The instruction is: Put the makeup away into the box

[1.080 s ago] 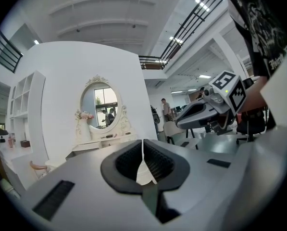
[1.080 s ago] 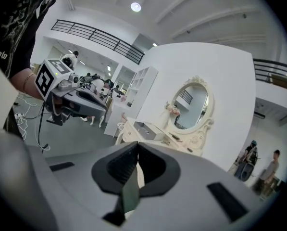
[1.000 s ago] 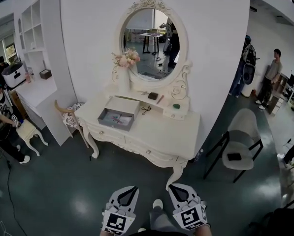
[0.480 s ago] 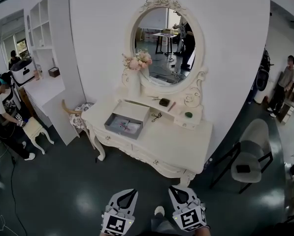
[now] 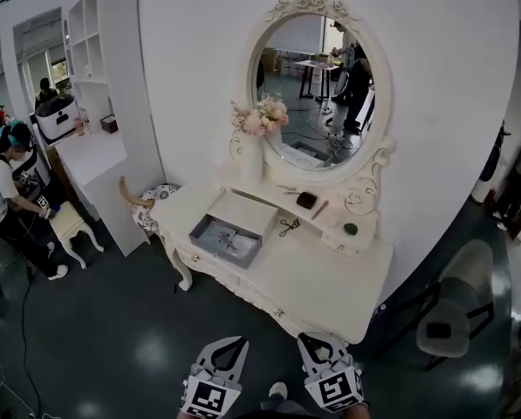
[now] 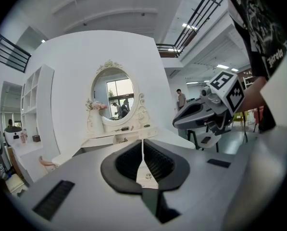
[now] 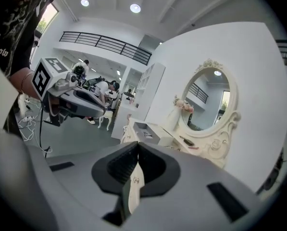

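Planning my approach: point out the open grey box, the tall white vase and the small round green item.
Open grey box (image 5: 216, 252): head view, near wall.
Tall white vase (image 5: 252, 162): head view, body.
Small round green item (image 5: 351, 229): head view, top.

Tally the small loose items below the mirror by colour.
Black: 2, square compact, looped tool
Pink: 1, slim stick
Green: 1, round piece
Dark, colour unclear: 1, thin stick
Total: 5
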`<state>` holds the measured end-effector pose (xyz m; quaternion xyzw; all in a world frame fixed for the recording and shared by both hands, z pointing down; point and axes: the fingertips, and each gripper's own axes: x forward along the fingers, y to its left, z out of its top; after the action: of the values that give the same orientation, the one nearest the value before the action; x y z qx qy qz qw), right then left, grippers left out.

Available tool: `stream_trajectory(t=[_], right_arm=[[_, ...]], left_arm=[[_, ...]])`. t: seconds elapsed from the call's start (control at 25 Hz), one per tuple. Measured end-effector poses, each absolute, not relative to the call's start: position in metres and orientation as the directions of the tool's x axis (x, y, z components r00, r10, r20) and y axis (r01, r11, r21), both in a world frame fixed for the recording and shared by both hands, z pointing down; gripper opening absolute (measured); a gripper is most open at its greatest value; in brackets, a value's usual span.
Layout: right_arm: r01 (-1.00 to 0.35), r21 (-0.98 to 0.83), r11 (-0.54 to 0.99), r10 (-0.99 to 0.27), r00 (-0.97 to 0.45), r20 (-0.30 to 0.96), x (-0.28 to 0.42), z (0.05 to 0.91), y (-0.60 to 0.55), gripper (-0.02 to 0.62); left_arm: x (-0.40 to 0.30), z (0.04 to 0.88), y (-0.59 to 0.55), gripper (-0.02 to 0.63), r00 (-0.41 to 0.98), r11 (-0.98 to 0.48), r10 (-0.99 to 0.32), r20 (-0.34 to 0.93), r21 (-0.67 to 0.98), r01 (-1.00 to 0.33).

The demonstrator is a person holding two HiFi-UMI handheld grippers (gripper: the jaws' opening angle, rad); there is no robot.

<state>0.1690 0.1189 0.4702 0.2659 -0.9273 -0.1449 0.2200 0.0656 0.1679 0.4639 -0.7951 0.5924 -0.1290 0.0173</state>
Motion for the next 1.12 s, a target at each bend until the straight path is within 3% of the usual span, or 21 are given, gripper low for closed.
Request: stream_trajectory(t=[1.12], right_arm=[[-0.33,0.345,0.879,-0.445,-0.827,0.343,0.188,0.486,0.003,0.011]], left_arm=[[0.095,0.47,0.06,0.023,0.163,-0.2,-0.965,0.207,-0.172,-0.965]])
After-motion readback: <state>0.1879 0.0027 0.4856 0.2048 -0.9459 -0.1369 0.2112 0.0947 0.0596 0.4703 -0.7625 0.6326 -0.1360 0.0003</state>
